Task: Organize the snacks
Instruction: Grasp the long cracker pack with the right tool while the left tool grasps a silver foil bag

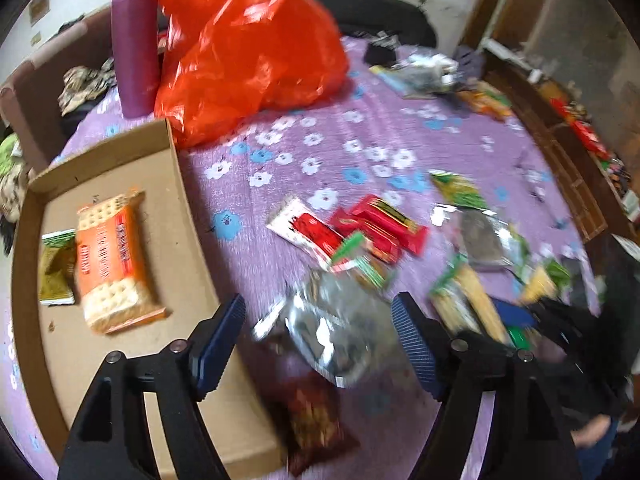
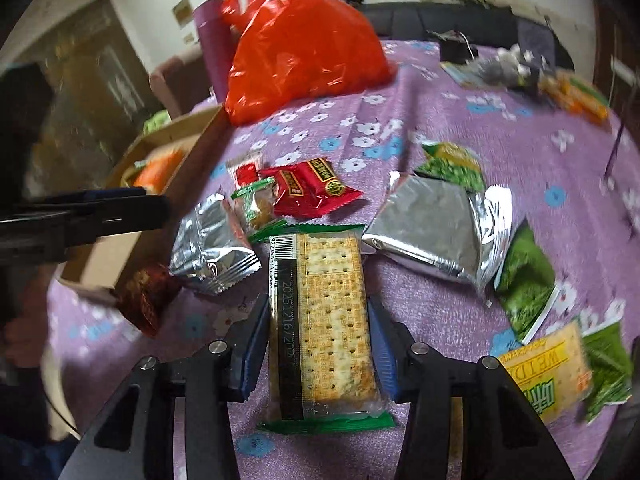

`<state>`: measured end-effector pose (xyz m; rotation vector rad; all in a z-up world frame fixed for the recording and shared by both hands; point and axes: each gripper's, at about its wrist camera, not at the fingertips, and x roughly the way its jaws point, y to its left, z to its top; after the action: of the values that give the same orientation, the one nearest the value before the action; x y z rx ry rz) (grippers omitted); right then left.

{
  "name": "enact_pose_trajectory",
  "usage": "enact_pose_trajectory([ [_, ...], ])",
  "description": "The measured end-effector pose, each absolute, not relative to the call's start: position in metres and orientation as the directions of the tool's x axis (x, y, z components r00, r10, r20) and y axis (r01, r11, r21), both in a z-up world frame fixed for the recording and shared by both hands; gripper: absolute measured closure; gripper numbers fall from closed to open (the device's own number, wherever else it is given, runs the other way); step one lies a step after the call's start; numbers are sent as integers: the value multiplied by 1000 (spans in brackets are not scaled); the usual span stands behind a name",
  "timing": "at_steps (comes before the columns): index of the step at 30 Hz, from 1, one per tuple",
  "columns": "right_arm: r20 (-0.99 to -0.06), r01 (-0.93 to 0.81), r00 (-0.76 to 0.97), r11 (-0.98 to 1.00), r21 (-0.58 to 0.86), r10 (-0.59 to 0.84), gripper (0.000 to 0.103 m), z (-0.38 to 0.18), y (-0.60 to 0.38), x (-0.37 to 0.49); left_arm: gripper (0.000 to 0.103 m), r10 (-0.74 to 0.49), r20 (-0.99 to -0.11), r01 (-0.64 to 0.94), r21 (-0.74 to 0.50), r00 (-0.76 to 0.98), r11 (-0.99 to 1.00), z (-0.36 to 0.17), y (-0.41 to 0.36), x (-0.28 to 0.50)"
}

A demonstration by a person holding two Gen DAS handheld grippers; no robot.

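My right gripper (image 2: 318,320) is shut on a green-edged cracker pack (image 2: 320,316), held above the purple flowered cloth. My left gripper (image 1: 318,320) is open and empty, hovering over a silver foil packet (image 1: 340,332) beside the cardboard tray (image 1: 188,184). The tray holds an orange cracker pack (image 1: 114,260) and a small green packet (image 1: 56,268). Red snack packets (image 1: 360,228) lie in the middle of the cloth; they also show in the right wrist view (image 2: 312,192). The left gripper shows from the side in the right wrist view (image 2: 152,210).
A red plastic bag (image 1: 248,48) and a purple bottle (image 1: 134,40) stand behind the tray. Silver (image 2: 436,228) and green packets (image 2: 524,280) and a yellow pack (image 2: 548,372) lie to the right. A dark red nut packet (image 1: 312,416) lies by the tray's near corner.
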<state>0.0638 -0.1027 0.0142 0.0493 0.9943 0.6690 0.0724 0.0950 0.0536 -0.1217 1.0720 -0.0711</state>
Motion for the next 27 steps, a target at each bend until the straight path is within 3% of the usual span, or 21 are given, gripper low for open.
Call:
enact_pose_trajectory([
  [5, -712, -463, 353, 775, 431, 607, 52, 19, -119, 69, 28, -130, -913, -12, -146, 387, 989, 28, 83, 89],
  [12, -676, -398, 390, 776, 489, 625, 53, 27, -138, 73, 28, -244, -900, 235, -166, 361, 958, 34, 31, 46],
  [18, -655, -364, 414, 774, 518, 633, 53, 30, -151, 75, 28, -317, -889, 551, -91, 330, 829, 41, -17, -19],
  [27, -643, -344, 432, 774, 532, 633, 53, 32, -159, 77, 25, -250, -850, 600, 93, 464, 794, 48, -28, -14],
])
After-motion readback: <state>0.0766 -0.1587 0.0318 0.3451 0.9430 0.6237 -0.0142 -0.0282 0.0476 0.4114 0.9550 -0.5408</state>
